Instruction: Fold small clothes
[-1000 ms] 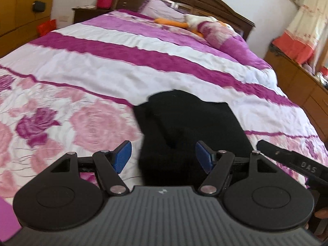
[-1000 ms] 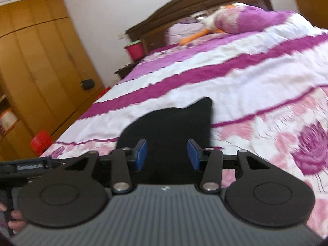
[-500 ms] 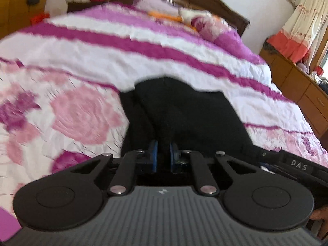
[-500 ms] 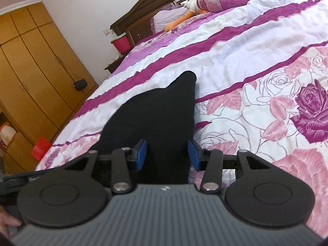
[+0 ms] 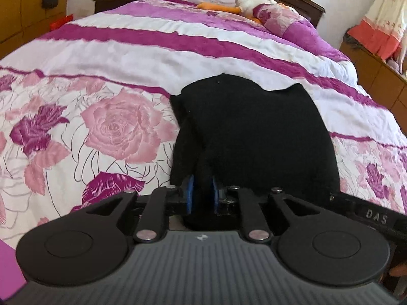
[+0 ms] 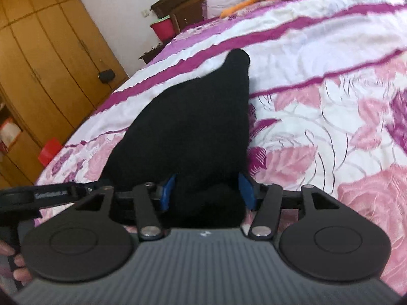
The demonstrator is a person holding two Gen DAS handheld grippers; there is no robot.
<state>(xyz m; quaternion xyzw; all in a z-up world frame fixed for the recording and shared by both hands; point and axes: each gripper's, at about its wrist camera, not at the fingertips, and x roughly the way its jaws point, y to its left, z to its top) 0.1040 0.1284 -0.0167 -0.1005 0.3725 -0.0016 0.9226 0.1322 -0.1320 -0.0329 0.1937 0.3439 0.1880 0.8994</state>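
A small black garment [image 5: 254, 132] lies on the pink and purple floral bedspread [image 5: 114, 127]. My left gripper [image 5: 202, 194] is shut on the garment's near left edge, with a fold of black cloth pinched between the blue pads. In the right wrist view the same black garment [image 6: 193, 122] reaches from the jaws to a pointed far corner. My right gripper [image 6: 207, 190] is open, and the garment's near edge lies between its blue pads [image 6: 245, 188].
Pillows and an orange and white soft toy [image 5: 244, 5] lie at the wooden headboard. A red bucket [image 6: 164, 26] stands on the nightstand. Wooden wardrobes [image 6: 45, 58] stand beside the bed, and a wooden dresser [image 5: 381, 76] stands on the other side.
My left gripper went from open to shut on the garment's near edge. My right gripper moved in over the garment's near edge and stayed open.
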